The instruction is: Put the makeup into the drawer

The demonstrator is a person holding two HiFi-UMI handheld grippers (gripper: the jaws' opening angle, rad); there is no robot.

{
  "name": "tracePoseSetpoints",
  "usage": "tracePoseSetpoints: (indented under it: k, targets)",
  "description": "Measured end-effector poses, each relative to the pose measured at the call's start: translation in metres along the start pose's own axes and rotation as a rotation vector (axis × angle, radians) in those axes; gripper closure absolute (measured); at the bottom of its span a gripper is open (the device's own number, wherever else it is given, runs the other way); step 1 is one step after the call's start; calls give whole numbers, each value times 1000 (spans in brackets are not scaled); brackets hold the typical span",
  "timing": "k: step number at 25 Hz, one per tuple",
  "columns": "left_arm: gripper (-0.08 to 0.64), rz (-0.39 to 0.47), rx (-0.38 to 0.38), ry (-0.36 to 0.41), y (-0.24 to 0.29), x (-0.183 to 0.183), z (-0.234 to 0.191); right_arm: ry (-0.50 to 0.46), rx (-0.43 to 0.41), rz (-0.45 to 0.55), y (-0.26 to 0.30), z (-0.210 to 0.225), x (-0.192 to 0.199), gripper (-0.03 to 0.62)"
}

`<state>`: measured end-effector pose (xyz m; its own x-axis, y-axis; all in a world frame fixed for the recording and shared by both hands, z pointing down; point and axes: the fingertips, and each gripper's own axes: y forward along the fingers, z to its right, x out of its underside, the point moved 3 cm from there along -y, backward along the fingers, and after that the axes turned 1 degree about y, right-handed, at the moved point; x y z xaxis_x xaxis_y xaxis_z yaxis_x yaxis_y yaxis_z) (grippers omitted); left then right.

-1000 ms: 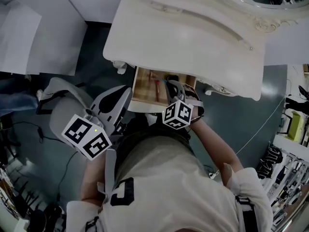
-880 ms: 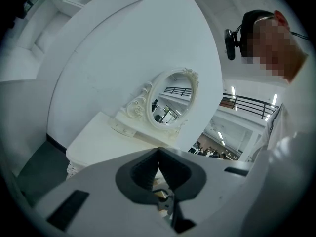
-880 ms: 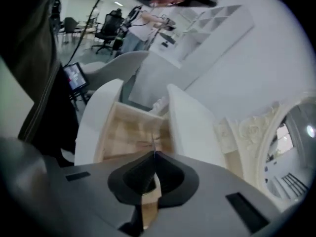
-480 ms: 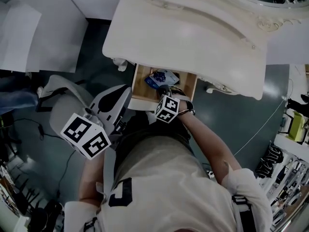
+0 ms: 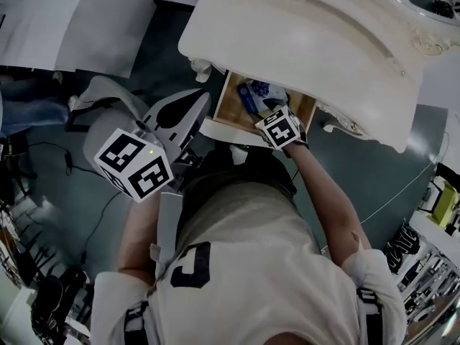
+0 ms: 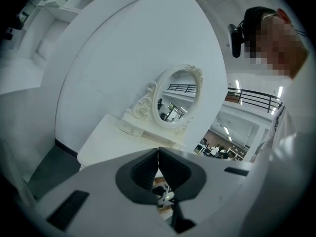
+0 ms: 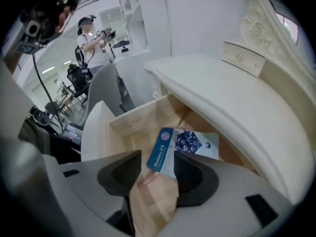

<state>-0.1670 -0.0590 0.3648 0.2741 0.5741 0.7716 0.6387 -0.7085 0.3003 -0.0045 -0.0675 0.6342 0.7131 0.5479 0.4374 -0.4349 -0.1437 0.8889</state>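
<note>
At the left, the left gripper (image 6: 158, 164) is held up beside the person's body, away from the furniture. Its dark ribbed jaws are pressed together with nothing between them. It points level toward the cream-white carved dressing desk (image 6: 106, 139), where an oval mirror in a scrolled white frame (image 6: 177, 97) stands at the back.

In the head view, a grey-white chair (image 5: 108, 110) stands on the dark floor left of the desk. Under the desk's front edge, the light wooden drawer with a white front (image 5: 231, 105) is pulled out.

The makeup, a flat blue-and-white packet with a blueberry picture (image 7: 181, 149), lies inside this drawer on its wooden bottom. It sits tilted, with its far end toward the back under the desk top.

At the right, the right gripper (image 7: 155, 174) points steeply down into the drawer. Its jaws are opening and stand apart, with the packet's near corner showing in the gap between them and no pad pressing on it.
</note>
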Motion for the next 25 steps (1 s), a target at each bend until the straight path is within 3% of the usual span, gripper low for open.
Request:
tracePoseSetpoints:
  k: [6,8,10,14,19,22,25]
  targets:
    - [502,23,5,6,-11,-7,-10,165,39,125,-38,12,-9,399]
    - [502,25,25,3,-13,-6,-10,222,8,173,-51,7,-15,435]
    - [502,21,55,1,-12,-5,-7,281,-43,263,-73,-1,-28,538]
    - [502,-13,131,-2,2,1,8,384,-169,503,-134,-23,-62,563]
    - [502,-76,247,37,24,4,40,417,-203,718,-212,-48,-82,563]
    - [502,-104,326,86,31,6,67,402,-188,802,-250,-61,-82,563]
    - [502,-109,349,101,32,10,84,399,-184,870,-278,-67,-81,563]
